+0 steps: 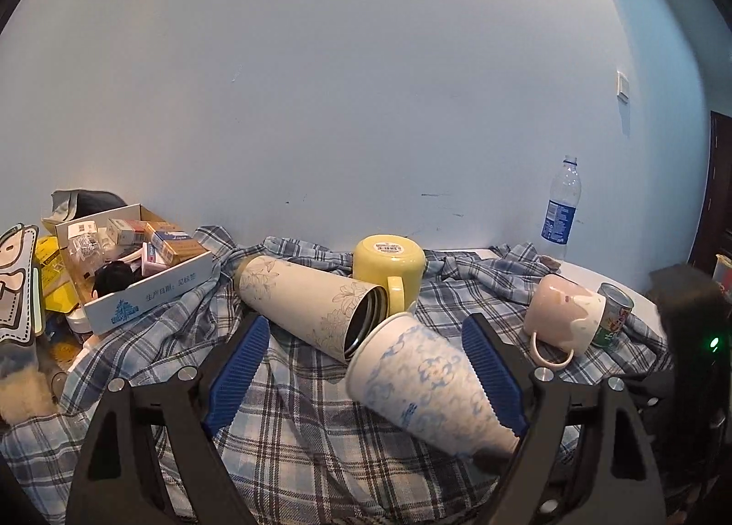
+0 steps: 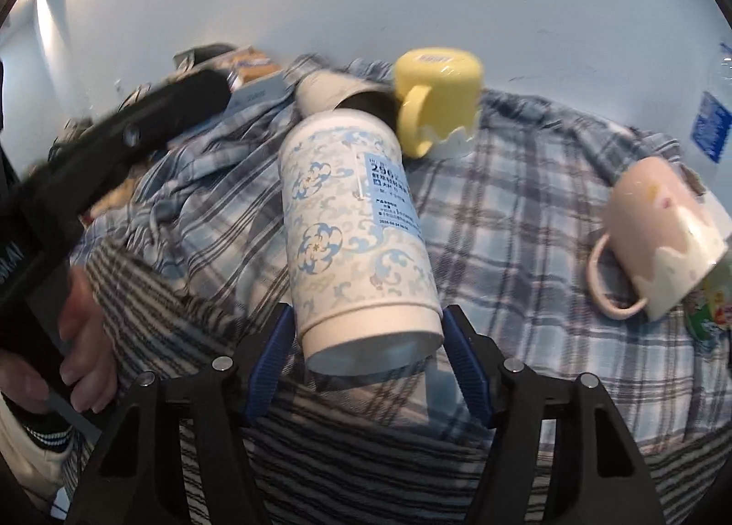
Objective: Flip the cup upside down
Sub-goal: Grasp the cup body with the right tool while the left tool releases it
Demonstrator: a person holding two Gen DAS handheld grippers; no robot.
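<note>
left wrist view shows a blue plaid cloth [image 1: 293, 424] spread over the work surface against a pale wall. at the left rear edge sits an open cardboard box [image 1: 151, 291] packed with small cartons. a cream floral tumbler [image 1: 311, 303] lies on its side on the cloth, open mouth facing the camera. the blue-patterned paper cup [image 1: 425, 383] lies tilted across the foreground, its one end resting against the tumbler's mouth. a yellow mug [image 1: 389, 264] stands upside down behind both, handle forward, just beside the tumbler's mouth. a pink mug [image 1: 565, 312] lies on its side to the right, handle toward the camera, its mouth against a small tin can [image 1: 615, 317]. a clear water bottle [image 1: 562, 209] stands upright near the wall, well apart from the cups.

left gripper [image 1: 366, 369] is spread wide; the paper cup lies between its blue pads, near the right-hand pad, and contact cannot be confirmed.

right wrist view shows the right gripper [image 2: 363, 356] pinching the paper cup [image 2: 357, 227] near its closest end, both pads against the cup wall. the yellow mug [image 2: 439, 95] and the tumbler's mouth [image 2: 366, 102] crowd the cup's far end. the left gripper's black body crosses the left side, held by a hand [image 2: 78, 342].
</note>
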